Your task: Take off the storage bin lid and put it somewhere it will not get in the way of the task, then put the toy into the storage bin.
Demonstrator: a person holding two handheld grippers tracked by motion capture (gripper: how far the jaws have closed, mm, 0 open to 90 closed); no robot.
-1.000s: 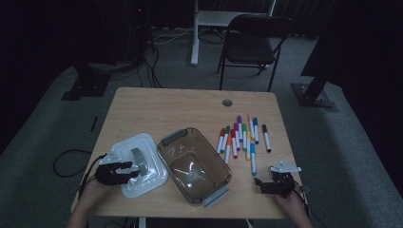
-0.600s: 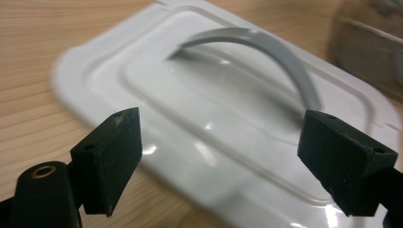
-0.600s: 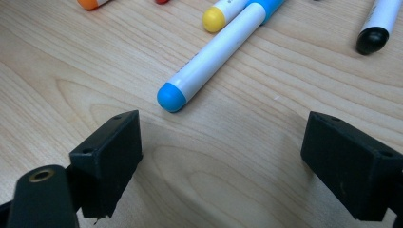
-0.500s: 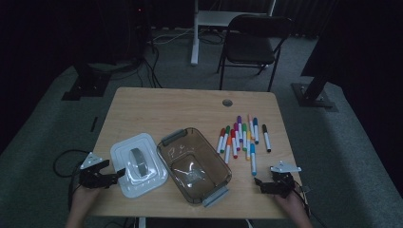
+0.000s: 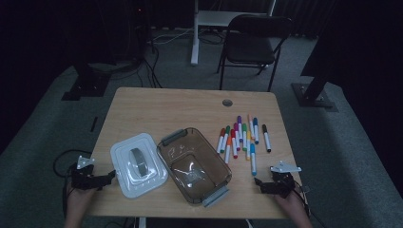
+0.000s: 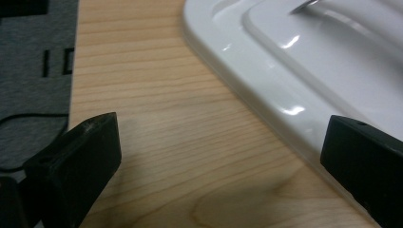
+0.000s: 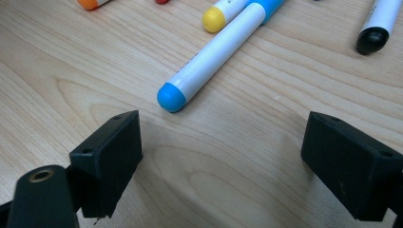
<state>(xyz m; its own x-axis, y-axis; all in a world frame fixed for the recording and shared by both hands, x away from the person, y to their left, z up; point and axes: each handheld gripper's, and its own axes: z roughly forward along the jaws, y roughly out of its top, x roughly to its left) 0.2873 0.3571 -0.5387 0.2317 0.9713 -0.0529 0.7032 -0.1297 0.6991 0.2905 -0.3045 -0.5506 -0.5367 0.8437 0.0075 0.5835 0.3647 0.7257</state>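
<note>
A white lid (image 5: 138, 164) with a grey handle lies flat on the wooden table, left of a clear brown container (image 5: 194, 166) with grey end handles. My left gripper (image 5: 110, 176) sits at the lid's left edge. Its jaws have just been opening and now stand wide, gripping nothing. In the left gripper view, the left gripper (image 6: 218, 156) spans bare wood and the rim of the lid (image 6: 309, 61). My right gripper (image 5: 259, 184) rests open near the front right corner. In the right gripper view, the right gripper (image 7: 221, 156) faces a blue-capped marker (image 7: 214, 52) lying just beyond its jaws.
Several coloured markers (image 5: 242, 135) lie in a row right of the container, including a black-capped marker (image 7: 378, 28). A round grommet (image 5: 227, 102) sits near the table's far edge. A folding chair (image 5: 252, 42) stands behind the table. A cable (image 5: 64, 156) loops on the carpet at left.
My left gripper has drawn back leftward off the lid's handle to the table's left edge, and its jaws have opened. The lid stays flat on the table. The right gripper has not moved.
</note>
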